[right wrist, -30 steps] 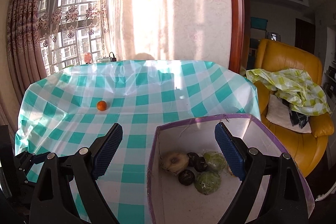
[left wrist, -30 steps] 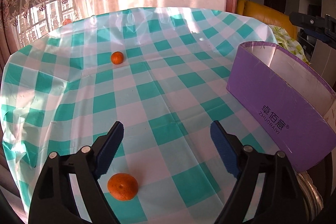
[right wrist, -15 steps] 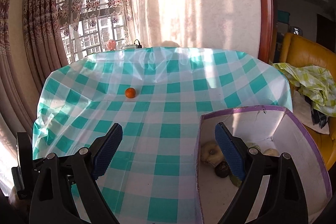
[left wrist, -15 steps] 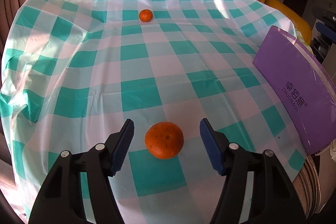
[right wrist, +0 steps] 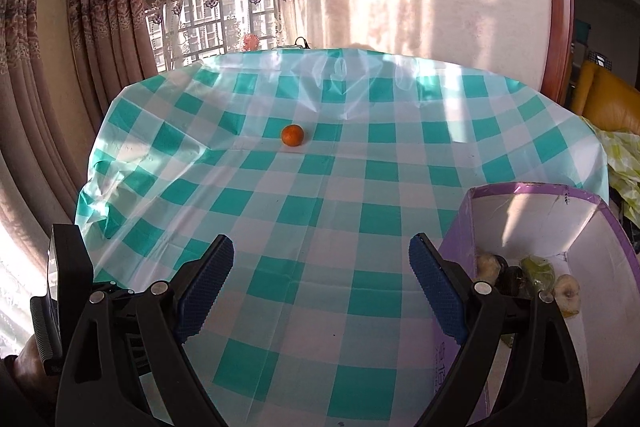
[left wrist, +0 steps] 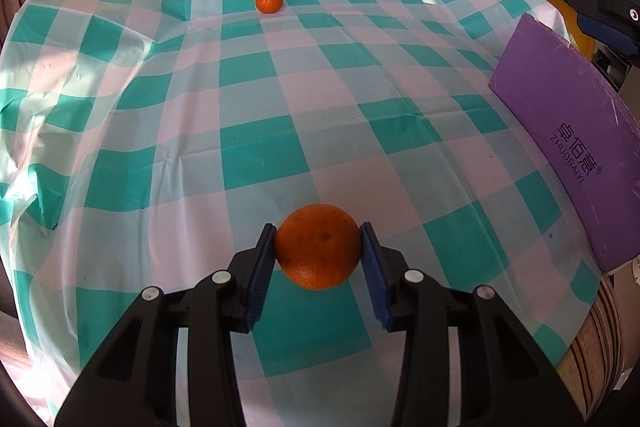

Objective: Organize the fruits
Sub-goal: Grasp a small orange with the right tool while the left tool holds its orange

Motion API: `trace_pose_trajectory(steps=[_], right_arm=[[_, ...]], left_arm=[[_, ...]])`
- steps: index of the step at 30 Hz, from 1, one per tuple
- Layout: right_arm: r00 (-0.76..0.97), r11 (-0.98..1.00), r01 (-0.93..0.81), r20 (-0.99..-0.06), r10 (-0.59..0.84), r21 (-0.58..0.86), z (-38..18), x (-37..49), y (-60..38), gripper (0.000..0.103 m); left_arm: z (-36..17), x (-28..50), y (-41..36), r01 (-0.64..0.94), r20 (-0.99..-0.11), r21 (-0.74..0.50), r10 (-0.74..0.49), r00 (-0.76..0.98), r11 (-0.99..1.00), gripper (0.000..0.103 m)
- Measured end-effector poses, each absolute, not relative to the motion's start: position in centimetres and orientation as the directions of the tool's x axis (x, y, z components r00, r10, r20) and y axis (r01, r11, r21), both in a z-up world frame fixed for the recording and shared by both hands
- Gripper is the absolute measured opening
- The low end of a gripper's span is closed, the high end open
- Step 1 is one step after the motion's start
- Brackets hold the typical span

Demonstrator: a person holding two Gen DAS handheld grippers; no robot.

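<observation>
An orange [left wrist: 318,246] sits between the blue pads [left wrist: 262,267] of the left gripper [left wrist: 319,233], low over a green-and-white checked tablecloth [left wrist: 260,131]. The jaws are closing, and both pads touch the orange's sides. A second, smaller orange [left wrist: 269,1] lies well ahead of this gripper, far across the cloth. A purple box [left wrist: 568,131] stands to its right, holding several fruits [right wrist: 536,273]. The right gripper [right wrist: 322,281] hovers beside the box with its jaws wide apart and nothing between them; the small orange lies far ahead of it.
</observation>
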State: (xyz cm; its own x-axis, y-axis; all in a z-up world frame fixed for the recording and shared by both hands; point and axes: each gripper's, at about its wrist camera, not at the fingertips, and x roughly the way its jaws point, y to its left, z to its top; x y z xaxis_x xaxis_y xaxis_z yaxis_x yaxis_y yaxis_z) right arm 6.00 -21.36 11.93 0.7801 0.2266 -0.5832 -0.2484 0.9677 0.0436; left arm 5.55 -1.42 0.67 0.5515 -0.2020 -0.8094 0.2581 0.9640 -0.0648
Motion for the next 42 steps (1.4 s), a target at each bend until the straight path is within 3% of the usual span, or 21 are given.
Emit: trace_pose_trajectory(steps=[11, 24, 42], right_arm=[[0.724, 0.957, -0.280, -0.637, 0.262, 0.075, 8.7, 9.0, -18.8, 0.087], [0.615, 0.974, -0.221, -0.768, 0.179, 0.050, 1.9, 16.1, -15.8, 0.087], [0.691, 0.980, -0.190, -0.701, 0.178, 0.062, 1.8, 26.6, -11.6, 0.087]], left_arm=[[0.8, 8.6, 0.1, 0.206, -0.794, -0.112, -0.212, 0.569, 0.972, 0.041], [1.9, 13.9, 3.9, 0.081, -0.745, -0.159, -0.173, 0.644, 0.984, 0.041], [1.0, 15.3, 6.5, -0.013, -0.706, -0.178, -0.119, 0.698, 0.984, 0.041]])
